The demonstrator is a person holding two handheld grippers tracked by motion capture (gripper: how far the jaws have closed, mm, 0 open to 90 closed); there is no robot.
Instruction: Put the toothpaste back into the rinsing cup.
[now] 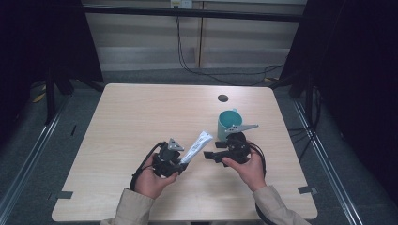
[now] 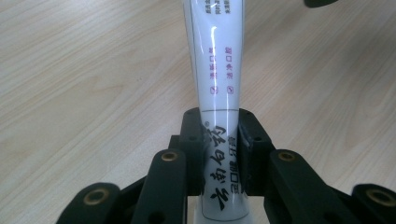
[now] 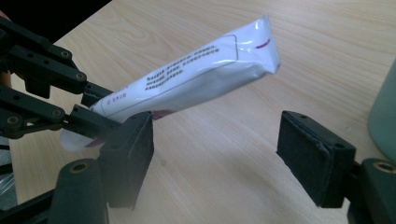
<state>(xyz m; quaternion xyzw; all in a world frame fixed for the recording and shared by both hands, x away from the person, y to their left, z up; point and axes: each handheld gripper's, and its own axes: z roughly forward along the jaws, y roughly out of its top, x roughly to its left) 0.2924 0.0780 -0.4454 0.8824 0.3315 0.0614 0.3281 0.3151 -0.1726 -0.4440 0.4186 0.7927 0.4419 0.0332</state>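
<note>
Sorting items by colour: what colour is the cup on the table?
Teal cup; clearest in the high view.

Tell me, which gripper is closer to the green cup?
Right. The right gripper hovers just in front of the green cup, jaws open; the left gripper, farther left, clamps the toothpaste tube.

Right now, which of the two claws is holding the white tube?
The left claw: its jaws are shut on the white tube. The right claw stands open beside it, gripping nothing.
</note>
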